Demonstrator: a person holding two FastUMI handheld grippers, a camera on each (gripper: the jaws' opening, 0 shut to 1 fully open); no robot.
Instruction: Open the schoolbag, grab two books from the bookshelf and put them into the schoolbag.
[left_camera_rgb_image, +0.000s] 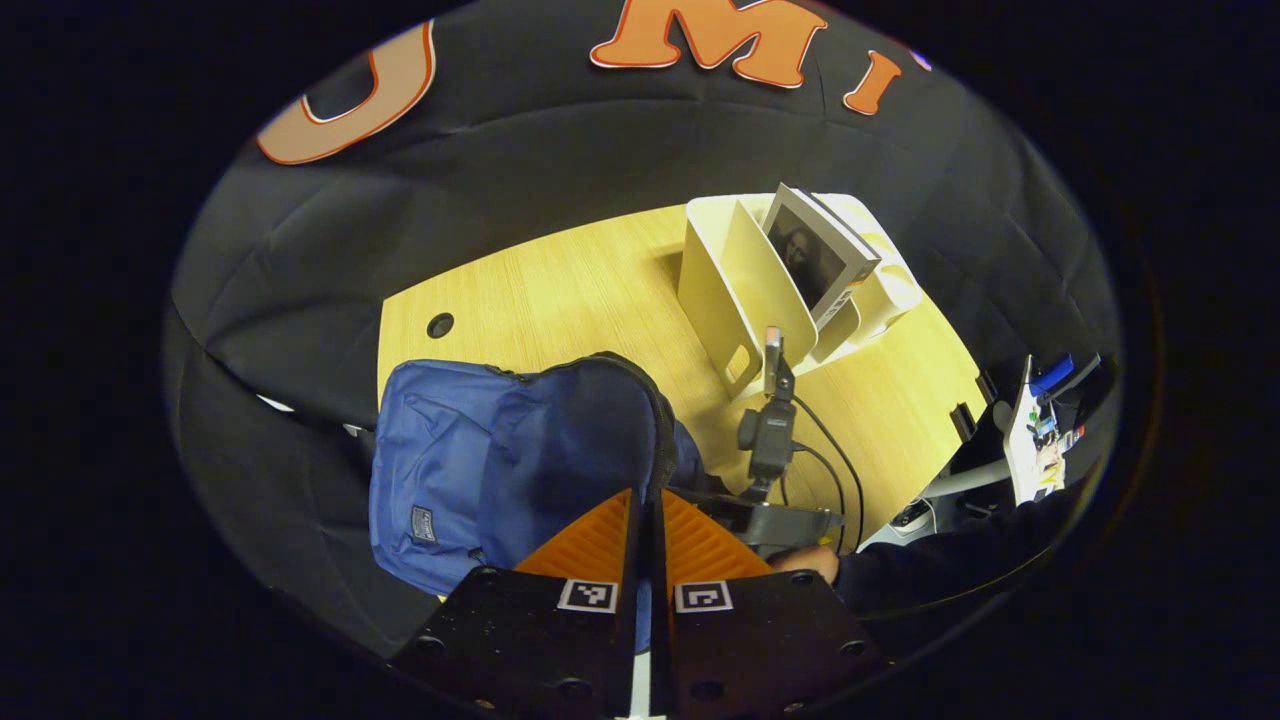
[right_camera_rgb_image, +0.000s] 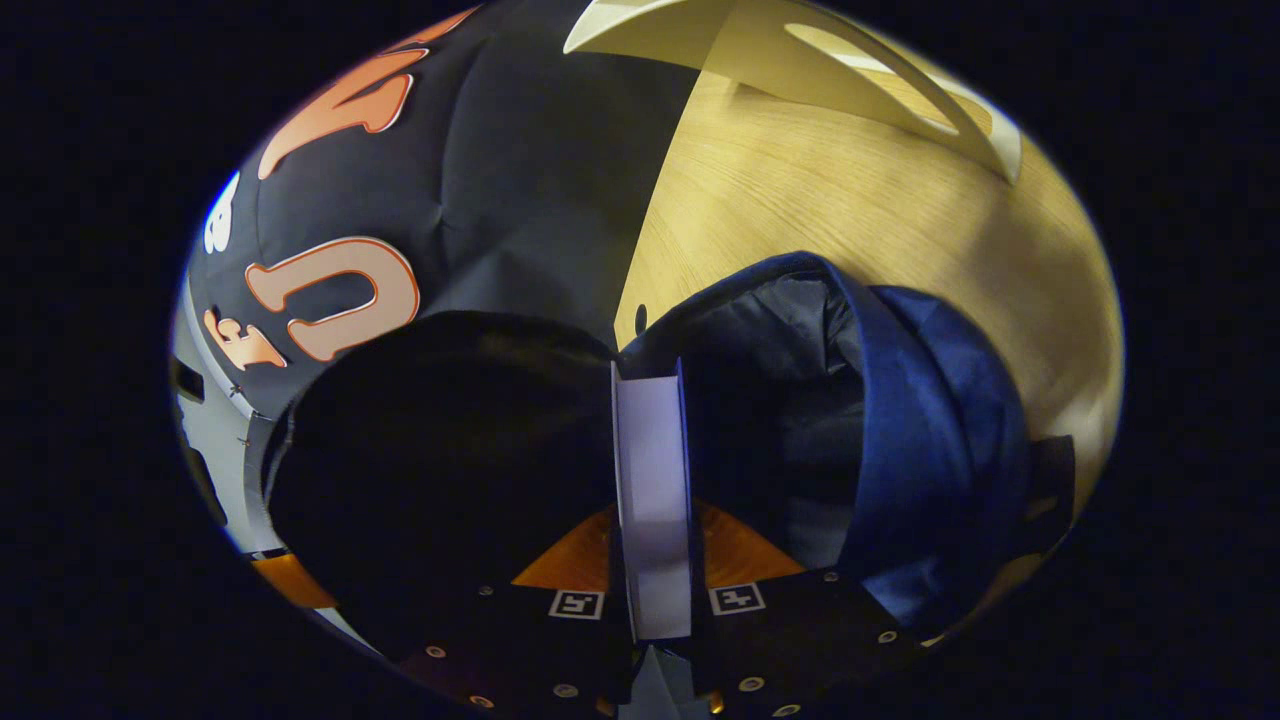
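Holding a book (right_camera_rgb_image: 652, 480) pinched in my right gripper (right_camera_rgb_image: 655, 560) at the open schoolbag (right_camera_rgb_image: 920, 420) mouth. Left gripper (left_camera_rgb_image: 648, 530) pressed together on bag fabric. One book (left_camera_rgb_image: 815, 255) in the bookshelf (left_camera_rgb_image: 740, 290).

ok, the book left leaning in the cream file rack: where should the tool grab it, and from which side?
Take the grey-covered portrait book by its raised top corner, coming from above, one finger on each cover. It leans tilted in the cream plastic file rack, top edge clear above the dividers while the lower part sits hidden between them. The left tool looks free, held over the blue fabric schoolbag.
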